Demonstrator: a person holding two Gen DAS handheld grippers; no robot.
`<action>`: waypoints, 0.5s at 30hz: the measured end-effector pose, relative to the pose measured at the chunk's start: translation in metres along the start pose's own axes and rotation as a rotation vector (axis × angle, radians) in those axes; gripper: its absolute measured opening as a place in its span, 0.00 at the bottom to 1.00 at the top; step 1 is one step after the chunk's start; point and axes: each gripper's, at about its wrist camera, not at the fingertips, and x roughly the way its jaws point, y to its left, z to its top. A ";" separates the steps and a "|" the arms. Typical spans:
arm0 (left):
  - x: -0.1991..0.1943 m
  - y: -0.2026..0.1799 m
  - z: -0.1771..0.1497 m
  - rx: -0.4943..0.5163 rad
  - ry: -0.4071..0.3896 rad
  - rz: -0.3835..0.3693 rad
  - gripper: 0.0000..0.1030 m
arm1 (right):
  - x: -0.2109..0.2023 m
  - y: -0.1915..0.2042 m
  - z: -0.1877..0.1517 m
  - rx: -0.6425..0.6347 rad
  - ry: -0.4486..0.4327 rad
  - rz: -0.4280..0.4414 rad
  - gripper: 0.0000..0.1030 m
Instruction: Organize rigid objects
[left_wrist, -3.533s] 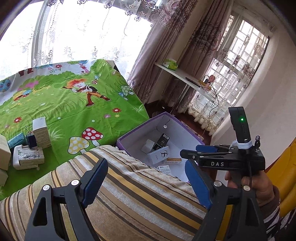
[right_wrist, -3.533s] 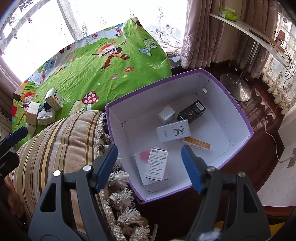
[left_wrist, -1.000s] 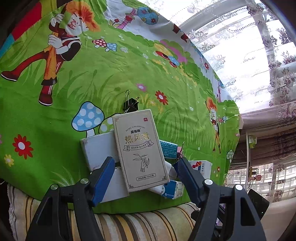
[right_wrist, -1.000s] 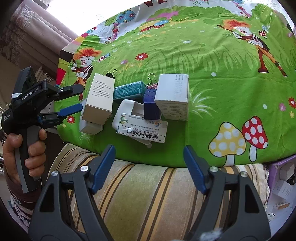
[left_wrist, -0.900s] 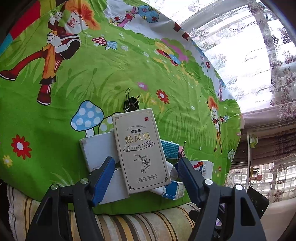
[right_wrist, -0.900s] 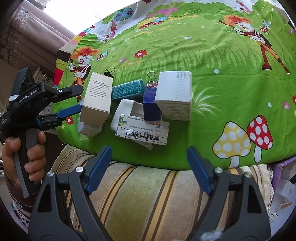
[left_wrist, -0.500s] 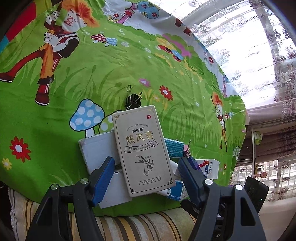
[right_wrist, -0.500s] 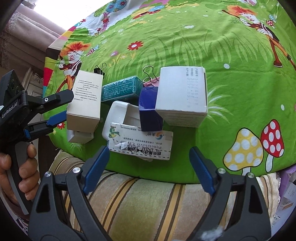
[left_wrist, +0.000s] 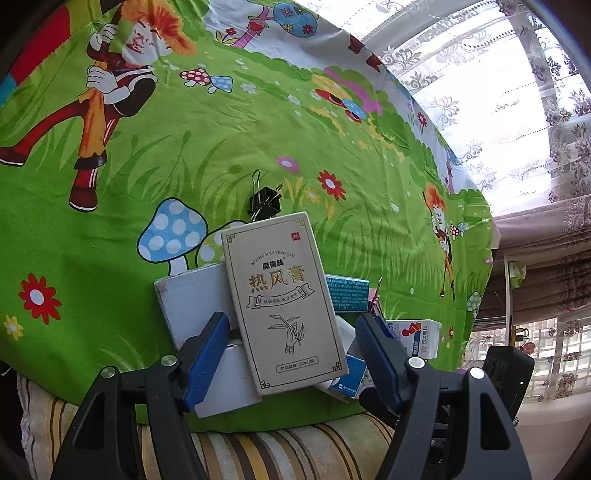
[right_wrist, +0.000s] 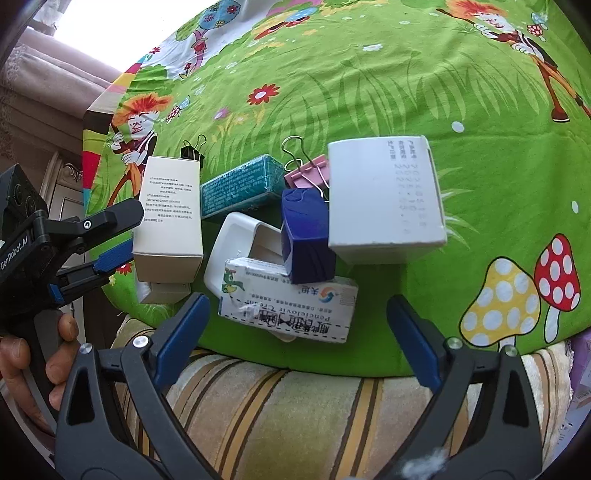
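A pile of small cartons lies on the green cartoon sheet (right_wrist: 369, 92). My left gripper (left_wrist: 291, 321) is open, with a beige herbal-cream box (left_wrist: 284, 306) between its blue pads (left_wrist: 207, 354), which stand clear of the box's sides. That same box (right_wrist: 168, 210) shows at the pile's left in the right wrist view. My right gripper (right_wrist: 295, 301) hangs low over a white cream box with a frog print (right_wrist: 288, 310); its jaws are opening and touch nothing. Around it are a dark blue box (right_wrist: 304, 236), a large white box (right_wrist: 384, 195) and a teal box (right_wrist: 240, 188).
A white plastic insert (right_wrist: 236, 240), a pink binder clip (right_wrist: 308, 173) and a black binder clip (left_wrist: 264, 203) sit in the pile. A striped cushion (right_wrist: 295, 406) borders the sheet's near edge. A purple box's corner (right_wrist: 581, 362) shows at the right. A hand (right_wrist: 22, 354) holds the left gripper.
Both grippers have swung from the purple box to the pile of cartons. Over the last second the right gripper sank closer to the pile and its jaws widened; the left stayed put.
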 end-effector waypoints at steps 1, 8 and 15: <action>0.000 0.000 0.000 0.001 -0.001 0.002 0.70 | 0.000 -0.001 0.000 0.008 0.001 0.003 0.96; 0.001 -0.002 -0.001 0.011 0.004 0.017 0.63 | 0.005 0.004 0.003 0.033 0.011 -0.015 0.96; 0.002 -0.002 -0.001 0.009 0.008 0.018 0.61 | 0.010 0.003 0.006 0.071 0.014 -0.027 0.96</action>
